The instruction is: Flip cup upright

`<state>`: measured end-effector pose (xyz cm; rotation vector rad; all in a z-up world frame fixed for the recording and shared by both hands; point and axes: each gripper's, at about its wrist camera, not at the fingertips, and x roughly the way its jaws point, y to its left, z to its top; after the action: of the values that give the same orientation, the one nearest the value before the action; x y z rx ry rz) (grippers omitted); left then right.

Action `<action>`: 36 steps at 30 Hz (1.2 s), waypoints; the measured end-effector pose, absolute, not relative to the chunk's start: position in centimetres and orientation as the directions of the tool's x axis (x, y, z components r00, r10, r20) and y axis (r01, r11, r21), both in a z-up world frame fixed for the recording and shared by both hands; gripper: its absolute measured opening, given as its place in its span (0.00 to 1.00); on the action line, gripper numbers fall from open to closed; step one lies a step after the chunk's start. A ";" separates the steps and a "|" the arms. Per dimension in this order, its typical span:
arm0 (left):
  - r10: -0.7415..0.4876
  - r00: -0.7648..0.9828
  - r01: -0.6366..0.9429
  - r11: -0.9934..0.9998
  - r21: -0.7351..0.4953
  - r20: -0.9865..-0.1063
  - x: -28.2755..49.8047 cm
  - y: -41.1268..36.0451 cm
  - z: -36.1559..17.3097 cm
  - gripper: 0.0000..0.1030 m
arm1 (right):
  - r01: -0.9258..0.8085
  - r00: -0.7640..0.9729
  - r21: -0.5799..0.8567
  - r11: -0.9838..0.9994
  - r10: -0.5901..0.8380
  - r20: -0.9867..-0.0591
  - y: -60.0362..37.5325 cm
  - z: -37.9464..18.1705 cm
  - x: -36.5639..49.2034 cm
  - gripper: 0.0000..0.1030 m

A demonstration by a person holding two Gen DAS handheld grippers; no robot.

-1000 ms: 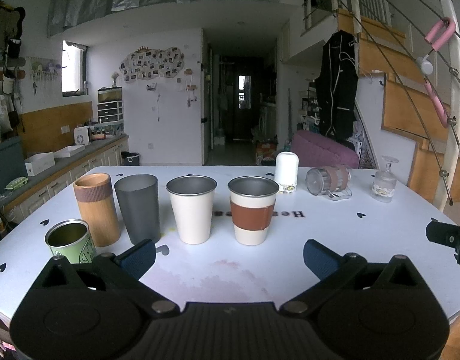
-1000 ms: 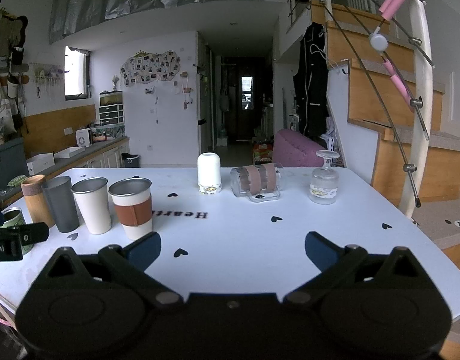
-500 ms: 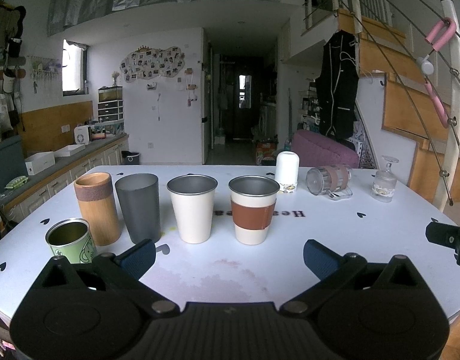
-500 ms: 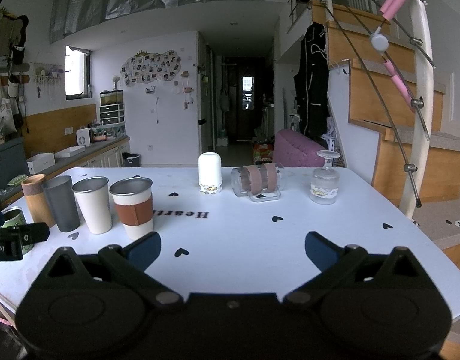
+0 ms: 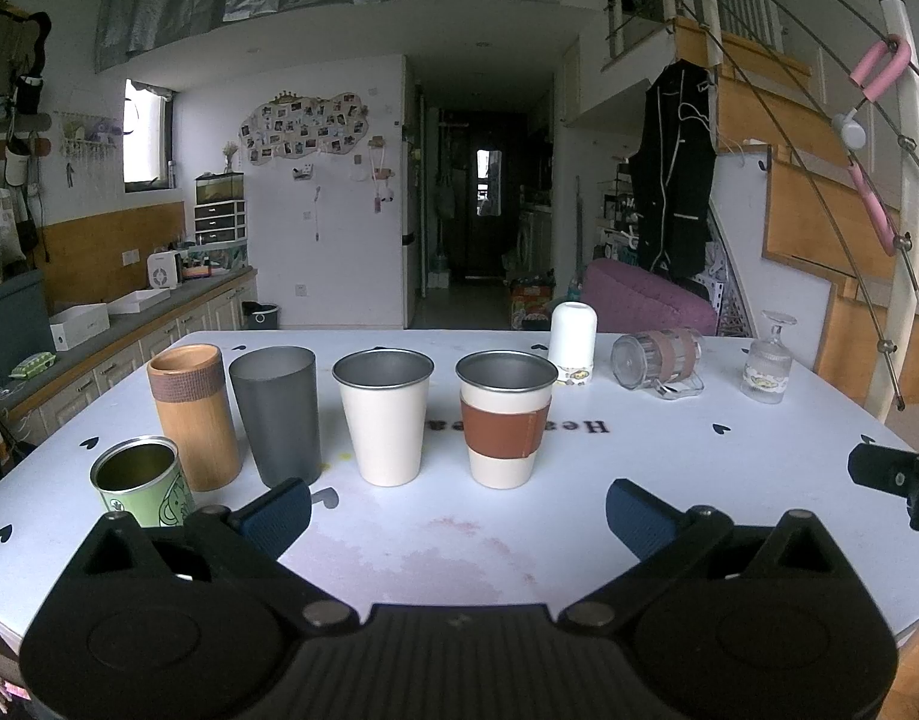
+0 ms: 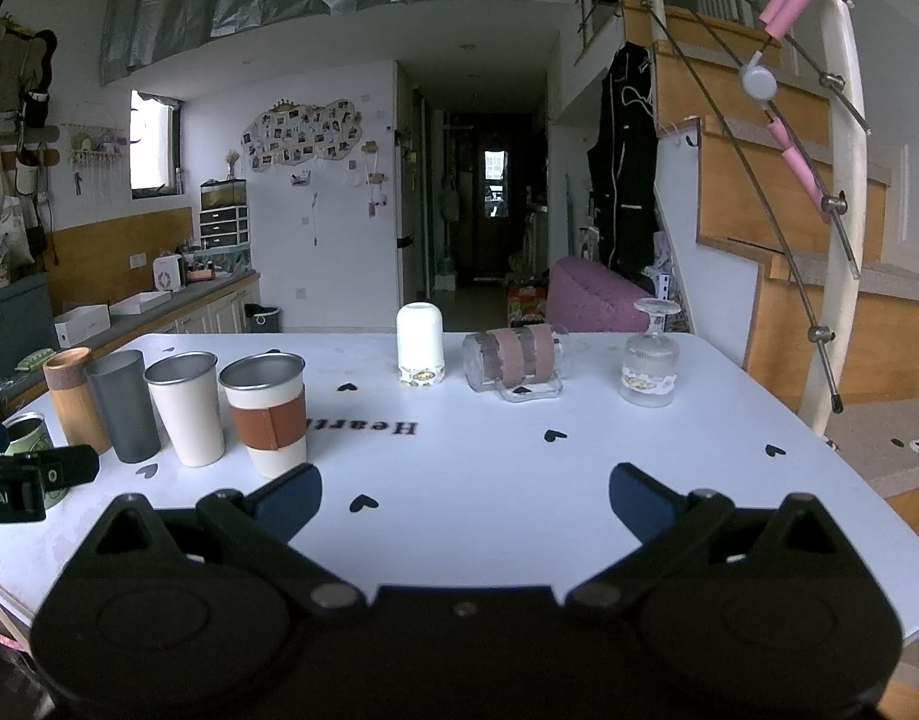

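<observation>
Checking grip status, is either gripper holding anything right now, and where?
Nothing is held. Left gripper and right gripper are both open over the table.

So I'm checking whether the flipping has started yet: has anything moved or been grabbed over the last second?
Nothing visibly changed. Both the left gripper and the right gripper hang open and empty over the table, and the white cup, the glass mug on its side and the stemmed glass are untouched.
</observation>
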<state>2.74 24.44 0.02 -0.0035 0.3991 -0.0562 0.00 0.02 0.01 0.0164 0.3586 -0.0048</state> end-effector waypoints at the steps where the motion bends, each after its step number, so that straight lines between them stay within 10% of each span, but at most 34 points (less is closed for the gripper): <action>1: -0.055 0.920 0.054 0.998 -0.014 -0.388 2.7 24.4 0.0 1.00 | 0.008 0.936 0.015 1.000 -0.002 -0.351 0.0 0.0 0.0 1.00; 36: -0.056 0.918 0.054 0.998 -0.015 -0.394 2.9 24.7 -0.8 1.00 | -0.026 0.927 0.027 0.999 0.034 -0.373 0.6 -0.3 1.3 1.00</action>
<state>2.89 24.71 -0.83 -0.0041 0.4049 -0.0563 1.25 0.63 -0.33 0.0216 0.3824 0.0308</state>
